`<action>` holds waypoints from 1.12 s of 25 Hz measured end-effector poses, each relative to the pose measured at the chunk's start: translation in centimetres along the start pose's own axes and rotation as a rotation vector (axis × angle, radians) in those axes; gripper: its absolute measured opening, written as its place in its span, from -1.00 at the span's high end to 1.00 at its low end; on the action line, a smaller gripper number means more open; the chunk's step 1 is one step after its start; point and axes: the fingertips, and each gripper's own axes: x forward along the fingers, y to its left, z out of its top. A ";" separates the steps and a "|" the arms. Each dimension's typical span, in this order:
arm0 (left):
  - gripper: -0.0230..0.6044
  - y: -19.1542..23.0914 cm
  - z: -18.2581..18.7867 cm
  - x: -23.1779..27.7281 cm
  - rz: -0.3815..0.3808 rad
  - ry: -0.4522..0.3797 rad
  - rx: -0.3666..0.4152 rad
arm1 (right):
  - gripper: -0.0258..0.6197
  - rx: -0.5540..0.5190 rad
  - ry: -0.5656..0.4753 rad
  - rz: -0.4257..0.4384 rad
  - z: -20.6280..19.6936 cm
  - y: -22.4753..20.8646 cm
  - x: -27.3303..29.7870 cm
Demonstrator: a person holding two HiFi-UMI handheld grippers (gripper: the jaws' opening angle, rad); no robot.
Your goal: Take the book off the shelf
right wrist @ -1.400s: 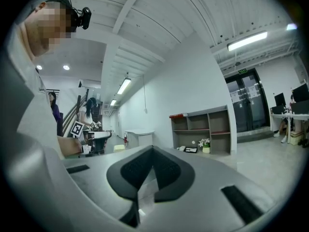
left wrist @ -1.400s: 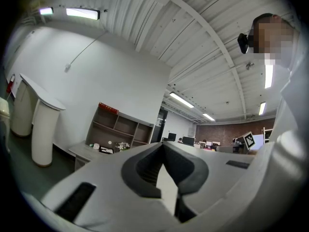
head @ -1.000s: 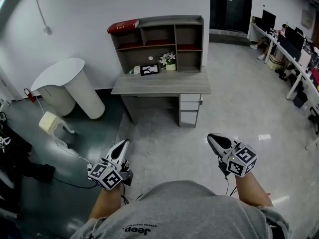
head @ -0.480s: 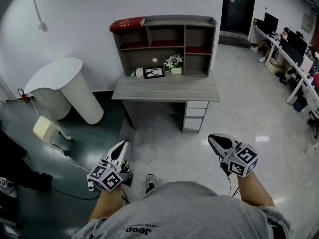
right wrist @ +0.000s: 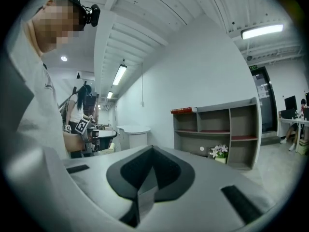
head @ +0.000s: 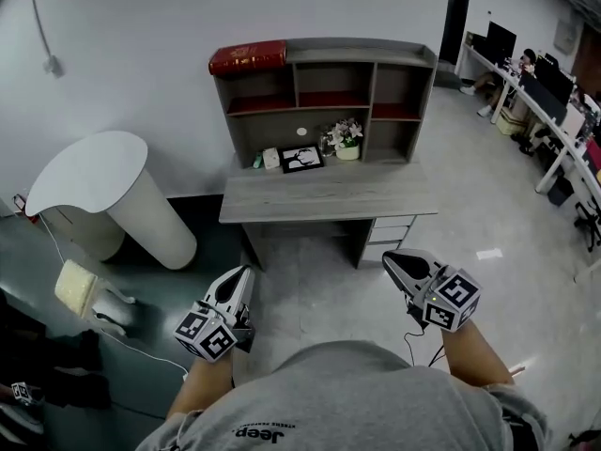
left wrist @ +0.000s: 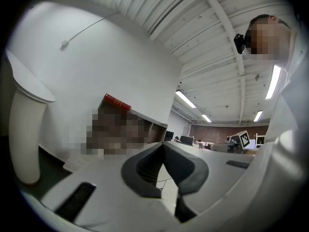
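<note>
Both tongs are held shut and empty. On the left gripper (head: 243, 272) the dark pads are seen pressed tip to tip in its own view, with nothing between them. The right gripper (head: 389, 258) is likewise closed to a thin seam. Both are pointed forward, towards the grey shelf unit (head: 362, 53), and are kept well apart from it, with the desk (head: 329, 195) and a stretch of bare floor lying between.

The red book (head: 248, 57) is found on the very top of the shelf unit, at its left end, above the open compartments. It is laid flat, with its long axis along the unit's top edge and its spine turned outward. Lower in the unit, a small flower pot (head: 346, 139) and a picture frame (head: 302, 159) are set on the desk surface, well clear of the book.

In the head view the book lies almost straight ahead of the left gripper, and up and to the left of the right one. The left gripper is therefore judged the nearer. Its jaws would have to be opened before the spine could be taken.
</note>
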 end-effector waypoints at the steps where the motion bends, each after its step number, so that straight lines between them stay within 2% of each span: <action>1: 0.88 1.1 0.3 0.4 -0.008 0.001 -0.005 | 0.88 -0.006 0.002 -0.005 0.3 -0.2 1.2; 9: 0.88 7.8 1.6 2.6 -0.061 0.017 -0.018 | 0.88 0.000 0.000 -0.057 1.6 -2.8 8.0; 16: 0.88 11.6 1.7 4.8 -0.053 0.030 -0.038 | 0.88 0.015 0.017 -0.056 1.4 -5.6 11.9; 23: 0.88 14.6 1.1 7.6 0.022 0.036 -0.029 | 0.88 0.026 0.000 0.002 1.1 -10.7 16.3; 28: 0.88 17.3 1.1 12.3 0.105 0.026 -0.011 | 0.88 0.014 -0.013 0.081 1.3 -17.0 20.8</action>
